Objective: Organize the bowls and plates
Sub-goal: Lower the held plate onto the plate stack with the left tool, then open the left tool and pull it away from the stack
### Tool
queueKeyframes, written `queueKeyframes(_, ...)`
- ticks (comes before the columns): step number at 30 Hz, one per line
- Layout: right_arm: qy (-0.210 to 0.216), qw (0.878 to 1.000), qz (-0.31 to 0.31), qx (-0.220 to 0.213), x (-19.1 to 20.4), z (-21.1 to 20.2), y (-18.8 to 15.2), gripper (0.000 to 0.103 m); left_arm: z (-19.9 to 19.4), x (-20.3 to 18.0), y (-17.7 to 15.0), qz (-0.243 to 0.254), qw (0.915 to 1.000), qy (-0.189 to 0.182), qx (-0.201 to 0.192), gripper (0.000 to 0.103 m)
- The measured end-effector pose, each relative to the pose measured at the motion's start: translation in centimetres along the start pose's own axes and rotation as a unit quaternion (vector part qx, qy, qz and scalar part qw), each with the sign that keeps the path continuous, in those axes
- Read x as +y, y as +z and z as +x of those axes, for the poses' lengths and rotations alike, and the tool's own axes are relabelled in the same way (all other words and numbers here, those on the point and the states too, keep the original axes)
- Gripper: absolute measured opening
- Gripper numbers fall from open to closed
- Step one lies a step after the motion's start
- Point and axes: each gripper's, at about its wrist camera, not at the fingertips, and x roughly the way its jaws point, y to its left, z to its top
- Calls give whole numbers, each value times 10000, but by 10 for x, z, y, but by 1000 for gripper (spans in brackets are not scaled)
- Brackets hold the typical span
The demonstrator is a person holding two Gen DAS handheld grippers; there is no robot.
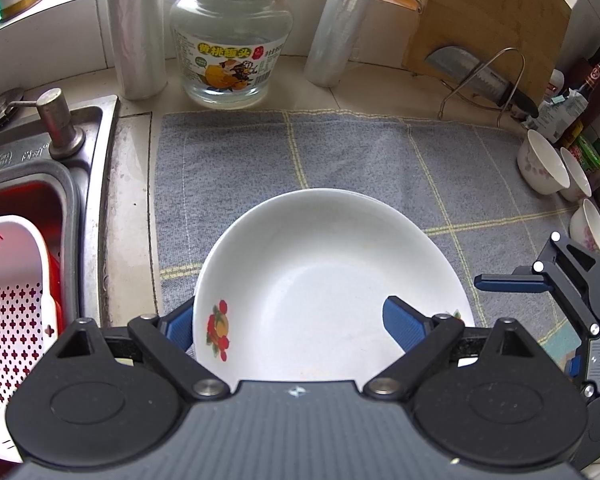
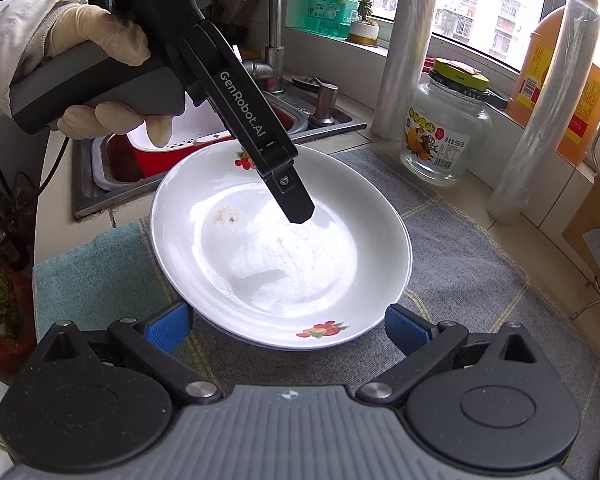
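A white deep plate [image 1: 324, 280] with fruit decals sits tilted over the grey checked cloth [image 1: 340, 152]. My left gripper [image 1: 290, 326] is open, with one finger behind the plate's left rim and the other inside the plate. In the right wrist view the same plate [image 2: 280, 248] rests on the cloth, and the left gripper's finger [image 2: 292, 196] reaches down into it. My right gripper [image 2: 288, 330] is open and empty, its fingers on either side of the plate's near rim. Three small white bowls [image 1: 540, 164] lie on their sides at the cloth's right edge.
A glass jar [image 1: 232, 40] and two rolls of cling film [image 1: 136, 28] stand behind the cloth. A cutting board and cleaver on a rack [image 1: 484, 68] are at the back right. The sink [image 1: 40, 184] holds a red basin and white colander [image 1: 12, 304] to the left.
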Motion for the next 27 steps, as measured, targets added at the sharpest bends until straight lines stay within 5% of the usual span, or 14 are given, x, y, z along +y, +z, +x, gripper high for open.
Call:
queueKeyframes(11,-53,9999,87,-51,0,-4,0,103,-6,2,-4,127,9998,127,-75,95)
queueKeyframes(19,-546,9979,327,73,-5,-8,-7,103,-22,-38,-12,994,9897,629,-812,96)
queueKeyframes(27,-1249,9872,992,55,-26,-32,-27,103,-34,-79,-31,1152,9821,485,-1411,99)
